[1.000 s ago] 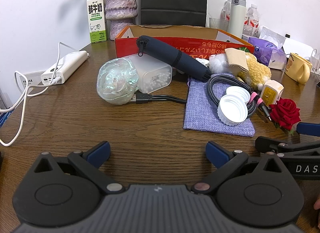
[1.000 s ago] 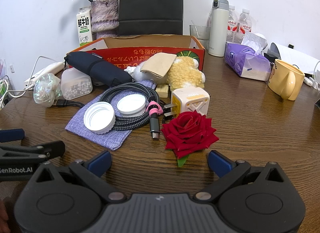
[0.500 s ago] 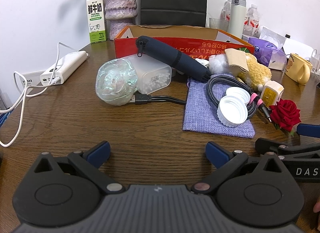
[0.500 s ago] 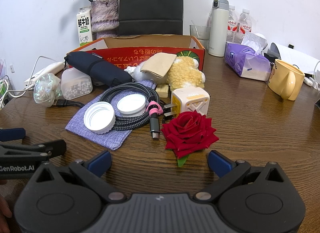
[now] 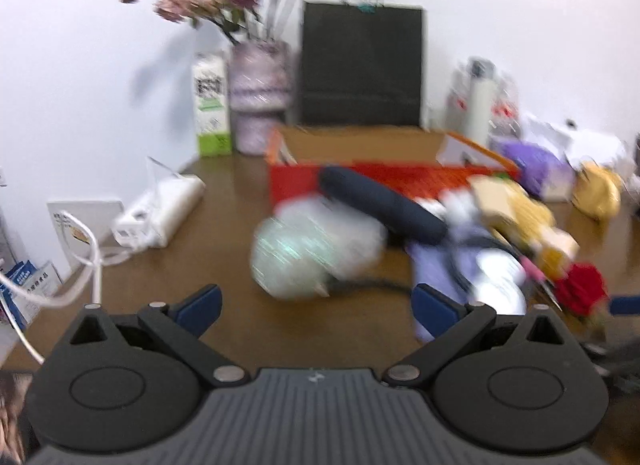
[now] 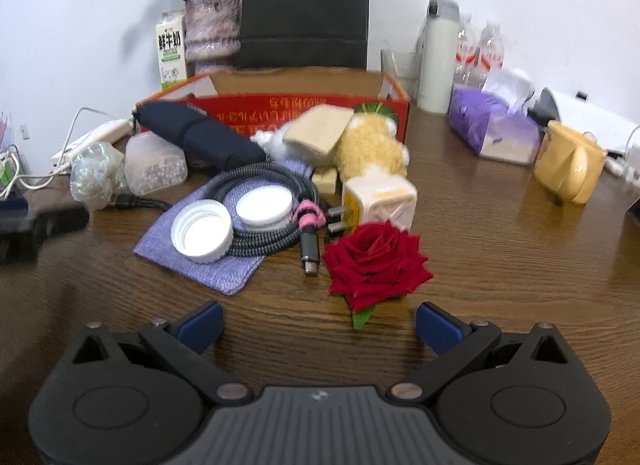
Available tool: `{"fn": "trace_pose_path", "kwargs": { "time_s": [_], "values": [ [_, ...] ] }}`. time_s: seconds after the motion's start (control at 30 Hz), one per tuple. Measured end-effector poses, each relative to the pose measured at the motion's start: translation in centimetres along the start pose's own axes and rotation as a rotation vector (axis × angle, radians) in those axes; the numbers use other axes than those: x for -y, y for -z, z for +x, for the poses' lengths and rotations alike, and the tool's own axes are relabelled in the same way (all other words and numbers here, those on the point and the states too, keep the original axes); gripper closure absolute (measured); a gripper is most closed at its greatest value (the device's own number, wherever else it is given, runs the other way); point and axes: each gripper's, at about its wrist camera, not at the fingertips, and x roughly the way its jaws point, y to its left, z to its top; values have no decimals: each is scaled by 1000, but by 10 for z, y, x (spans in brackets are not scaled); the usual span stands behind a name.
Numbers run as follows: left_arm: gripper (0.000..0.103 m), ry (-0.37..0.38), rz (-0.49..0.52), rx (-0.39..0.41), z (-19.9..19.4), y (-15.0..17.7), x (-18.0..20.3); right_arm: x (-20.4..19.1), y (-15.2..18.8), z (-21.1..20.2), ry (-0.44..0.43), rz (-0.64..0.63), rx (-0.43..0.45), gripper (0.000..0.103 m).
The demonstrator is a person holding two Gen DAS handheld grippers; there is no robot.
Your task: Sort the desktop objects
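Wooden bench (image 6: pixel 500 265) cluttered — red rose (image 6: pixel 376 261) just ahead of right gripper (image 6: pixel 318 325), released, empty; left gripper (image 5: pixel 316 305) likewise released, view blurred.

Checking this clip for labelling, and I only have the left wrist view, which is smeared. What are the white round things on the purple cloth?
Observer: The right wrist view shows an upturned white screw cap and a white lid. Both sit inside a coiled braided cable on the purple pouch.
Operator: Is the right gripper holding anything?
Observer: No. The right gripper is open and empty, with the red rose on the table just ahead of it.
Operator: And the yellow blur at far right?
Observer: It is a yellow mug, set apart from the pile, near the purple tissue pack.
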Motion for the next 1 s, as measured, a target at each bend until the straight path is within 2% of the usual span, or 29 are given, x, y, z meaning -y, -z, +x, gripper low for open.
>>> {"fn": "trace_pose_path", "kwargs": {
  "time_s": [0.07, 0.17, 0.2, 0.3, 0.37, 0.43, 0.5, 0.53, 0.57, 0.6, 0.7, 0.8, 0.87, 0.93, 1.0],
  "values": [
    [0, 17, -39, -28, 17, -10, -12, -1, 0, -16, -87, -32, 88, 9],
    [0, 51, -59, -68, 42, -21, -17, -8, -12, -23, -189, -61, 133, 16],
    [0, 34, -56, -65, 47, -23, -15, -12, -16, -21, -194, -76, 132, 20],
    [1, -15, -17, -51, 56, -26, -9, -29, -28, -1, -184, -144, 106, 42],
    [2, -10, -25, -52, 60, -25, -11, -38, -34, 12, -195, -174, 86, 47],
    [20, 7, -31, -61, 63, -23, -13, -44, -37, 22, -193, -193, 69, 52],
    [34, 3, -30, -78, 64, -22, -13, -46, -38, 31, -183, -189, 48, 53],
    [42, -2, -36, -80, 63, -22, -13, -46, -36, 32, -182, -185, 51, 58],
    [49, -5, -45, -70, 60, -21, -14, -46, -35, 34, -184, -178, 46, 63],
    [63, -3, -44, -62, 57, -21, -13, -44, -33, 35, -187, -164, 38, 64],
    [69, -20, -46, -32, 40, -21, -11, -43, -31, 26, -180, -148, 61, 64],
    [69, -10, -56, 31, 2, -19, -7, -39, -30, 0, -177, -143, 125, 64],
    [68, 19, -51, 35, -22, -13, -1, -36, -24, -22, -183, -158, 170, 64],
    [68, 79, -47, 3, -43, -2, 8, -34, -18, -33, -182, -172, 154, 64],
    [67, 147, -29, -29, -62, 15, 18, -30, -5, -41, -203, -157, 92, 64]
  ]
}}
